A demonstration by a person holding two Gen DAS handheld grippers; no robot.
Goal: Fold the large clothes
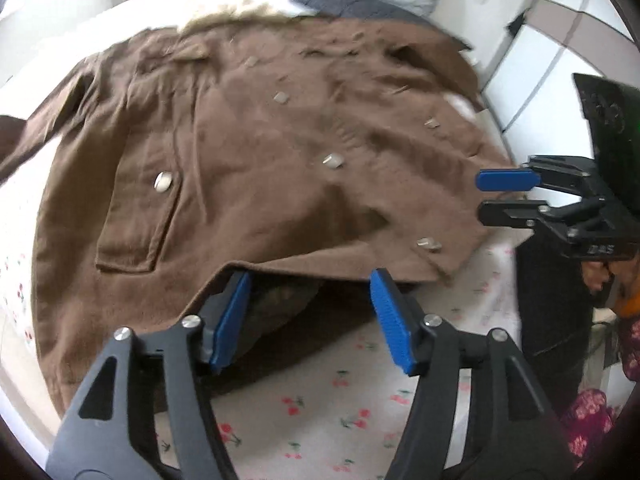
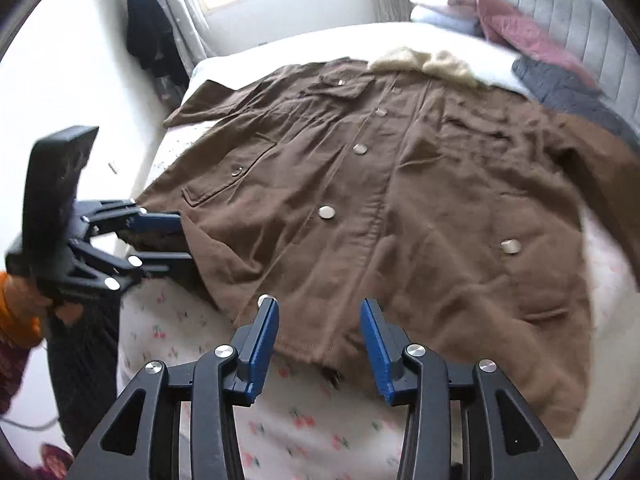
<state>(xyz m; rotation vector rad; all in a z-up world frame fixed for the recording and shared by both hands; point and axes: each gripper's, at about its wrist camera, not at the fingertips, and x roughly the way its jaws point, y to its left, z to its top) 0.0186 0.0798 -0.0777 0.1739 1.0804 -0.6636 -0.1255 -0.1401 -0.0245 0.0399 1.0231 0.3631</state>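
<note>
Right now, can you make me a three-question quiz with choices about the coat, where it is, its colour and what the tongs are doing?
1. Where does the coat lie?
A on a bed
B on a chair
C on the floor

2. What colour is the coat?
A blue
B brown
C red

3. How are the left tongs?
A shut on the coat
B shut on nothing
C open

Answers: 1 A, it is spread on the cherry-print sheet. 2 B, its cloth is brown. 3 C, the blue pads stand apart over the hem, pinching nothing.
</note>
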